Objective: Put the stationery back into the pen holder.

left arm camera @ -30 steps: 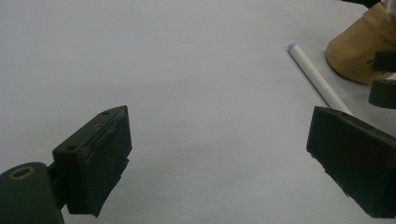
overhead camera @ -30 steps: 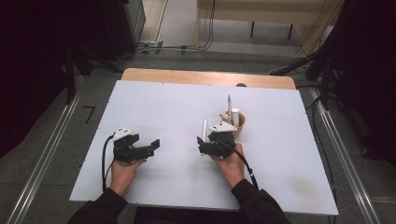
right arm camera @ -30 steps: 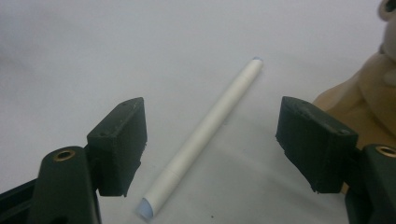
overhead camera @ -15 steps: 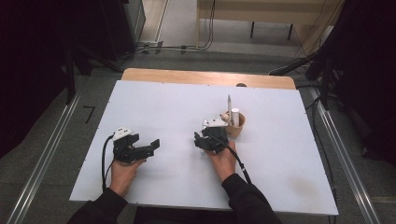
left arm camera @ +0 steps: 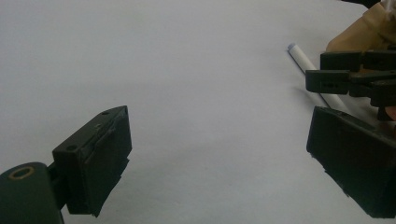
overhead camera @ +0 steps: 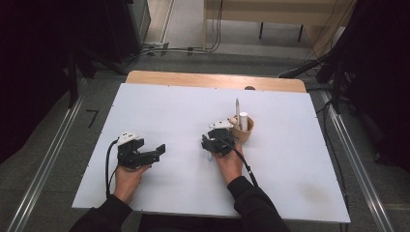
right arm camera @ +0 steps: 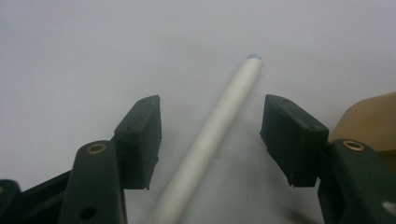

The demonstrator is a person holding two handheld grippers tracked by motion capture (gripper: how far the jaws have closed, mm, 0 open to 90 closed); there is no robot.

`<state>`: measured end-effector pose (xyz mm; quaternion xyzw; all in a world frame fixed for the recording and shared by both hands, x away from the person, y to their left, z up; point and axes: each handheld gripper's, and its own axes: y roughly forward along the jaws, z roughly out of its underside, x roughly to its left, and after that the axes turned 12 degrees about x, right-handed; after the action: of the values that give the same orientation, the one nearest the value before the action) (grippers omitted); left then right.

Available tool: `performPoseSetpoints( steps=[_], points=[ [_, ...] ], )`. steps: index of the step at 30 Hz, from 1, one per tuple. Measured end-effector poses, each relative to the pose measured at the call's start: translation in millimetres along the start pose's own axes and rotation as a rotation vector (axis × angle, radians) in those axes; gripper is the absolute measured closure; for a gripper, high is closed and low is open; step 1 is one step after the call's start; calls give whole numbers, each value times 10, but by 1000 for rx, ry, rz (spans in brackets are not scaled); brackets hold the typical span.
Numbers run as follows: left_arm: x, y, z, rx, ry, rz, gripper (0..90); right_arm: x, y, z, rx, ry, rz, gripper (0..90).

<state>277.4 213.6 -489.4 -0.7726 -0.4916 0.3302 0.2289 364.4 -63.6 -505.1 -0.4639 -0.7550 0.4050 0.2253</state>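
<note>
While the right hand-held gripper (right arm camera: pixel 212 140) has just been closing its jaws, they stand apart on either side of a white pen (right arm camera: pixel 212 133) lying flat on the tabletop (overhead camera: pixel 159 106), not yet pressing it. The pen lies at about eight o'clock of the brown cup (overhead camera: pixel 241 131). If the jaws meet it off-centre, it could roll away or nudge the cup; the left hand-held gripper (left arm camera: pixel 219 154) waits open and empty.

Smooth matt white pen (right arm camera: pixel 205 140) on a matt white table (overhead camera: pixel 164 111).
</note>
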Motion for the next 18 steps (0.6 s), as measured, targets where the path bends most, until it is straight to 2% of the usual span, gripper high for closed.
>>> performPoseSetpoints(
  steps=[11, 18],
  points=[
    [-6, 10, 1, 1, -1, 2, 66, 2, 34, -23, 12, -1, -9, 475],
    [-9, 12, 2, 2, 1, 2, 66, -21, 32, -21, 8, 31, -2, 582]
  ],
)
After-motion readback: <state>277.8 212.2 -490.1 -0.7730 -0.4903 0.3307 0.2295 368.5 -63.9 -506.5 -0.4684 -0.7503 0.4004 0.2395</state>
